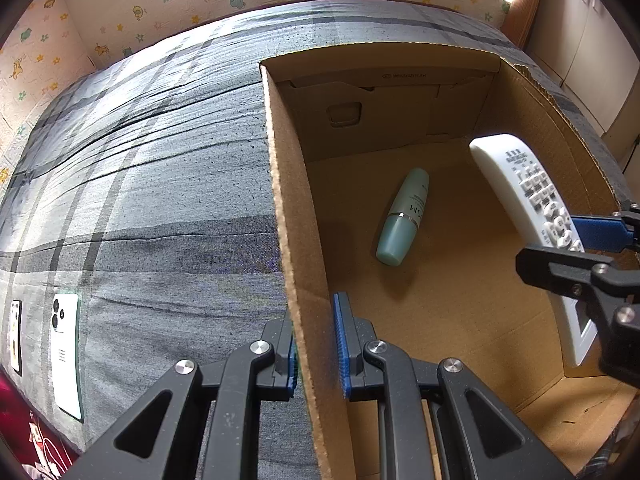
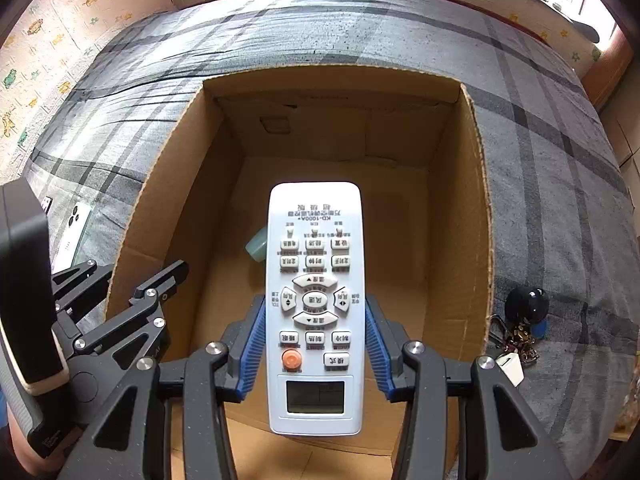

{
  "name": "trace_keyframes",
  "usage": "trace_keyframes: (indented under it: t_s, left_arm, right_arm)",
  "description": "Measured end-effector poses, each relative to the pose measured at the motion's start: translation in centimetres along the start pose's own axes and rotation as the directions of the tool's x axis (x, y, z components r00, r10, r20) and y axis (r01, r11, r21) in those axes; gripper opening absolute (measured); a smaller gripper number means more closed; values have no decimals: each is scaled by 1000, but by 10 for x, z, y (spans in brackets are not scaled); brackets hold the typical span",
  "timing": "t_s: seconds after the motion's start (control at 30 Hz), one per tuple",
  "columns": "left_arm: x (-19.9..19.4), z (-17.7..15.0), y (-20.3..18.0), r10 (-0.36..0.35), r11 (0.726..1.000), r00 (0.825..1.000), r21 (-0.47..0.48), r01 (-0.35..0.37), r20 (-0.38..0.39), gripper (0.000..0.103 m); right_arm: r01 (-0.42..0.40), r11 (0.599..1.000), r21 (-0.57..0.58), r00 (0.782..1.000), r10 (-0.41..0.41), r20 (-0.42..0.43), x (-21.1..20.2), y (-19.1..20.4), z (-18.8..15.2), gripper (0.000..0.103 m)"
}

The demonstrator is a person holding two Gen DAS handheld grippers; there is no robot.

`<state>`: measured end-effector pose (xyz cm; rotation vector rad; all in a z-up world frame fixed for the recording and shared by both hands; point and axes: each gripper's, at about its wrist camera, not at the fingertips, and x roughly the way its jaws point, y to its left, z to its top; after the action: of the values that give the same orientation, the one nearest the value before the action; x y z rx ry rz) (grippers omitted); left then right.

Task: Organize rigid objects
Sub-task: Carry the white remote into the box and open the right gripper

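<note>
An open cardboard box (image 1: 292, 200) (image 2: 476, 200) stands on a grey plaid bed. My left gripper (image 1: 316, 344) is shut on the box's left wall, one finger on each side. My right gripper (image 2: 316, 320) is shut on a white air-conditioner remote (image 2: 316, 300) and holds it above the inside of the box; the remote also shows in the left wrist view (image 1: 524, 196). A teal bottle (image 1: 402, 216) lies on the box floor, mostly hidden behind the remote in the right wrist view (image 2: 257, 246).
A white phone (image 1: 66, 344) (image 2: 76, 228) lies on the bedspread (image 1: 160, 184) left of the box, with a second flat device (image 1: 15, 332) beside it. A bunch of keys with a black fob (image 2: 520, 320) lies right of the box. Patterned walls surround the bed.
</note>
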<state>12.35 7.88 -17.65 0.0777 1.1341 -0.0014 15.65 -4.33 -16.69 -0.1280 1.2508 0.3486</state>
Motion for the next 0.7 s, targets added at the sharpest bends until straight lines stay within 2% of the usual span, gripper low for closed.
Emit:
trace_keyframes:
  t_s: [0.43,0.7]
  left_arm:
    - [-1,1,-1,2,1000,1000,3,-2,-1,17]
    - [-1,2,-2,3,1000,1000,5,-3,-3,17]
  right_arm:
    - [-6,1000,-11,991,5,-132,44,11,0,49]
    - [-2,1000,-16,991,0,-137,46,10,2,50]
